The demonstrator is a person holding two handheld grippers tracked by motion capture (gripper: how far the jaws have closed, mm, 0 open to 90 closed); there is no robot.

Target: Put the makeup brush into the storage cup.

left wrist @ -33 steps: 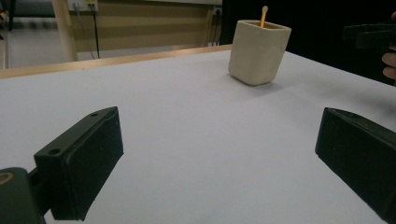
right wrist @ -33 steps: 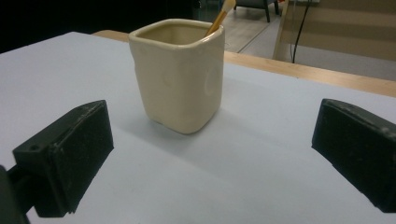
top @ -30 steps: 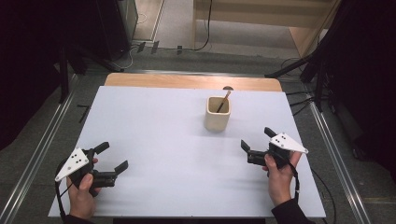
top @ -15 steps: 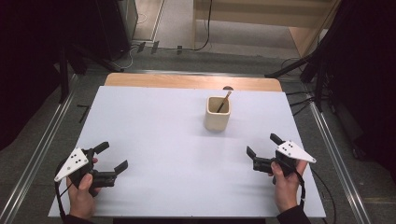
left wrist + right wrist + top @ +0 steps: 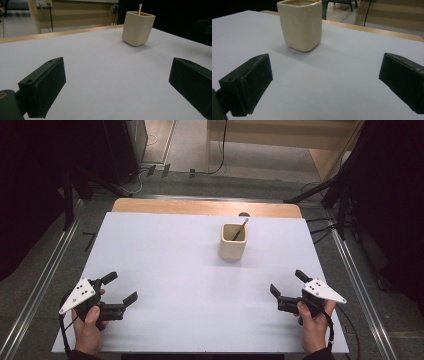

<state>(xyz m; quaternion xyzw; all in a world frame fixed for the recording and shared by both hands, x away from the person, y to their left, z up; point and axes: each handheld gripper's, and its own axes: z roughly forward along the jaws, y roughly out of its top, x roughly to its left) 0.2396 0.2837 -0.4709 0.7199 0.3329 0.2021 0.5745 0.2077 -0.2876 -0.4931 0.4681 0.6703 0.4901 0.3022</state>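
Observation:
A cream square cup stands upright at the middle back of the white table, with a thin wooden stick leaning inside it. The same cup shows far ahead in the left gripper view and closer, cup, in the right gripper view. My left gripper rests near the front left corner, open, with nothing between its jaws. My right gripper sits near the front right edge, open and empty as well. Both are well apart from the cup.
A wooden strip runs along the table's far edge. Metal rails flank the table on both sides, and cables lie on the floor behind. Dark equipment stands at the back left and right.
My right gripper has drawn back toward the front right edge of the table, away from the cup. The left gripper has stayed where it was.

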